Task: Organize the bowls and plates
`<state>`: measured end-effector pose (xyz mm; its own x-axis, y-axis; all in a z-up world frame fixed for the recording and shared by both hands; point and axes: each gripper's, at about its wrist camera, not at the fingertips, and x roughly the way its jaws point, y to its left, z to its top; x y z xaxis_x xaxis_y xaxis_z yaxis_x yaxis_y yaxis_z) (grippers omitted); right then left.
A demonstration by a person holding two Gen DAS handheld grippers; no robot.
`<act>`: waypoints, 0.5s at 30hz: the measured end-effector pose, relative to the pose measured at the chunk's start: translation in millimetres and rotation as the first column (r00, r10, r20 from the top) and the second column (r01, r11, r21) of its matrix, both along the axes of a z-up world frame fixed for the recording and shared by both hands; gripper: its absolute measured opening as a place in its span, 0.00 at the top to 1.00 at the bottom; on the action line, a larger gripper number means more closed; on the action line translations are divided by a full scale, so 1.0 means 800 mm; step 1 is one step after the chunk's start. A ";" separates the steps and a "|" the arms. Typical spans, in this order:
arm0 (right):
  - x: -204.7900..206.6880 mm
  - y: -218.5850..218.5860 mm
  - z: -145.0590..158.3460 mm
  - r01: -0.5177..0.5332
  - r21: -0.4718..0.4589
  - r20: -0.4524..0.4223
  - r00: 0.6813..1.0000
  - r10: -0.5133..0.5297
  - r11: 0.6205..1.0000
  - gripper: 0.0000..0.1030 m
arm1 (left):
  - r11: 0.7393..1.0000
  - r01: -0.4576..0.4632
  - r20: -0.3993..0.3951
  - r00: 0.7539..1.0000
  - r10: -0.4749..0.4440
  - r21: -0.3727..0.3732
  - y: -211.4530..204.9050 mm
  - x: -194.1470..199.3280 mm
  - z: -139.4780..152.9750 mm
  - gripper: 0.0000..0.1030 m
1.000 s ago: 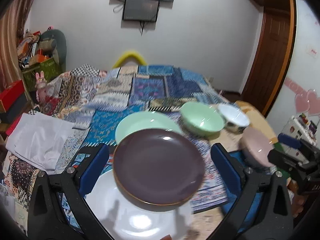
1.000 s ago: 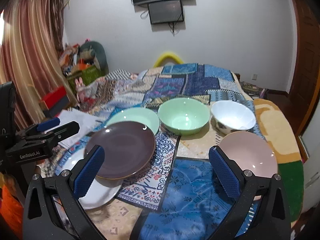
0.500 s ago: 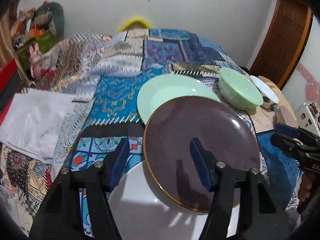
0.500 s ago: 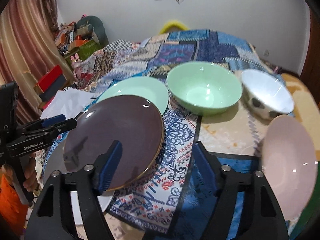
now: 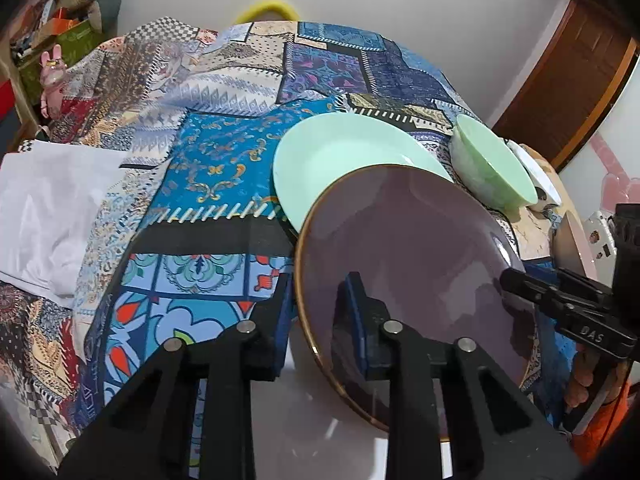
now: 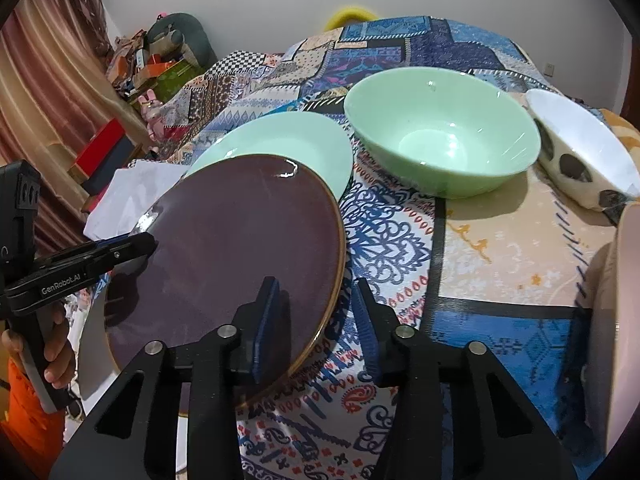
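Both grippers have closed in since the earlier frame: left gripper and right gripper each pinch a rim of the purple plate, tilted above the white plate; mint plate, green bowl, spotted bowl, pink plate remain unstacked

Patchwork quilt — white cloth

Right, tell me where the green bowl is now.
The green bowl sits on the patchwork cloth, centre-top in the right wrist view, between the green plate on its left and the white bowl on its right.
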<state>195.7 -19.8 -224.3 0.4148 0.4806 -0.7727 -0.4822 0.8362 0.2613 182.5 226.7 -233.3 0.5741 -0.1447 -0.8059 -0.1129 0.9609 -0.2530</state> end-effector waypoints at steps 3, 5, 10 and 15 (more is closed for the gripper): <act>0.003 0.000 -0.003 -0.001 0.018 -0.013 1.000 0.001 1.000 0.73 | 1.000 0.002 0.004 1.000 -0.002 0.008 -0.002 -0.001 0.000 0.75; 0.003 0.000 -0.002 -0.004 0.027 -0.016 1.000 0.005 1.000 0.76 | 1.000 0.004 0.001 1.000 -0.004 0.002 -0.001 -0.001 -0.001 0.75; 0.004 0.004 0.000 -0.006 0.022 -0.016 1.000 0.006 1.000 0.76 | 1.000 0.014 -0.019 1.000 -0.014 -0.001 0.000 -0.001 0.001 0.76; 0.002 0.002 0.000 -0.004 0.021 -0.010 1.000 0.004 1.000 0.76 | 1.000 0.002 -0.029 1.000 -0.002 0.002 -0.006 -0.008 0.003 0.76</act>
